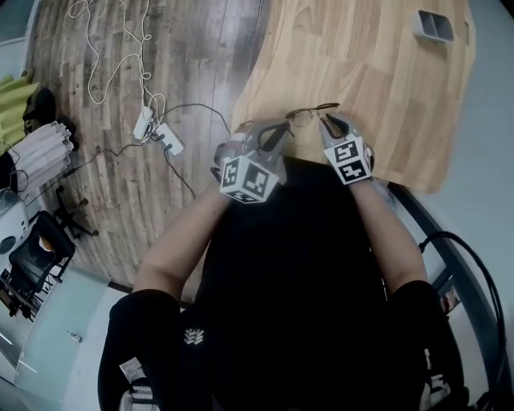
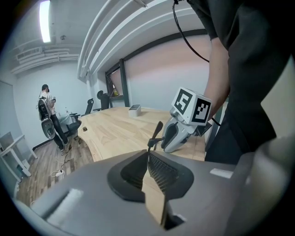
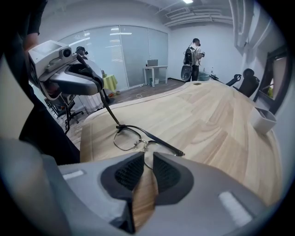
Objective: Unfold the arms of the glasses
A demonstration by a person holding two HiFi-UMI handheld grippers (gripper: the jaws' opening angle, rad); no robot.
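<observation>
Thin dark-rimmed glasses (image 1: pixel 309 112) lie at the near edge of the wooden table (image 1: pixel 385 72). In the right gripper view the front of the glasses (image 3: pixel 131 138) rests on the wood, with one arm (image 3: pixel 108 108) swung up and out to the left. My left gripper (image 1: pixel 281 132) is shut on that raised arm; its tip (image 2: pixel 156 133) pokes up past the pads. My right gripper (image 3: pixel 145 161) is shut on the near lens rim and pins the front down. Each gripper shows in the other's view, the left gripper (image 3: pixel 92 76) and the right gripper (image 2: pixel 167 144).
A small white container (image 1: pixel 434 24) stands at the table's far corner. Cables and a power strip (image 1: pixel 161 136) lie on the plank floor left of the table. Office chairs and a standing person (image 3: pixel 196 53) are far behind.
</observation>
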